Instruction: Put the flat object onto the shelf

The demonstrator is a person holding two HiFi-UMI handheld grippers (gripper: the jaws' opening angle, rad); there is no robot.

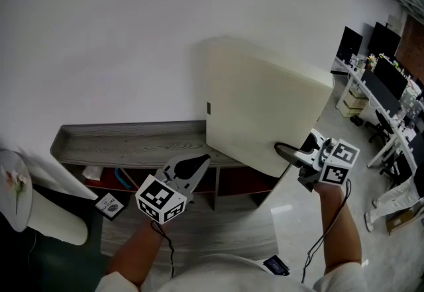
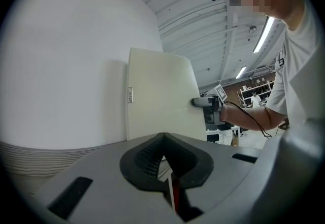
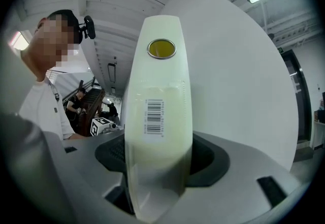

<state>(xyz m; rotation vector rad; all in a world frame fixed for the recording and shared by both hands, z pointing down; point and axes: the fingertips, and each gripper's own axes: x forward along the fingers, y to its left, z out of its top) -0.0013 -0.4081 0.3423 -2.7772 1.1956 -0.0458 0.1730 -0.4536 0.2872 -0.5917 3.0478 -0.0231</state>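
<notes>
The flat object [image 1: 265, 102] is a large cream pad held upright close to the white wall, over the right end of the grey wood-grain shelf [image 1: 126, 142]. My right gripper [image 1: 286, 151] is shut on its right edge; the pad's barcoded rim [image 3: 158, 116] fills the space between those jaws [image 3: 157, 167]. In the left gripper view the pad [image 2: 160, 96] stands ahead with the right gripper [image 2: 200, 101] clamped on its side. My left gripper [image 1: 197, 166] hovers in front of the shelf, left of the pad and apart from it, its jaws [image 2: 165, 159] together and holding nothing. Whether the pad's bottom touches the shelf is hidden.
Open compartments with red backs [image 1: 238, 181] lie under the shelf top. A white seat-like shape [image 1: 56, 221] and a small card [image 1: 110, 204] sit at the lower left. Desks with monitors [image 1: 384, 79] fill the far right. A dark phone-like item [image 1: 275, 264] lies on the floor.
</notes>
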